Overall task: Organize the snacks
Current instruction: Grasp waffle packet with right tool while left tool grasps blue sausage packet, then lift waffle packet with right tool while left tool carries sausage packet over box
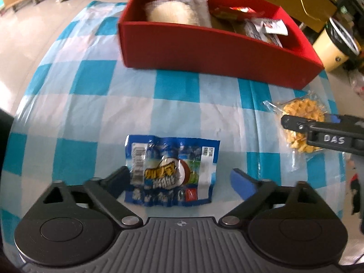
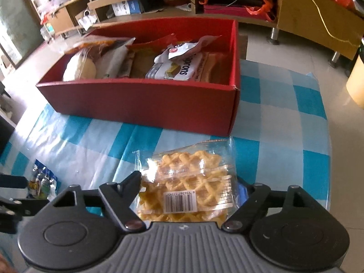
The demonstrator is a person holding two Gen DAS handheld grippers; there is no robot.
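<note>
The left gripper (image 1: pixel 178 178), spread wide, straddles the blue snack packet (image 1: pixel 171 170); the right gripper (image 2: pixel 192 187) brackets the waffle pack (image 2: pixel 188 186), grip unclear.

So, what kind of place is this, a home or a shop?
Probably a home, likely a living room. A checked tablecloth covers the table, a low wooden cabinet cluttered with household items stands on the tiled floor, and a red box holds mixed snacks.

"DAS" on right claw (image 1: pixel 318 134)
</note>
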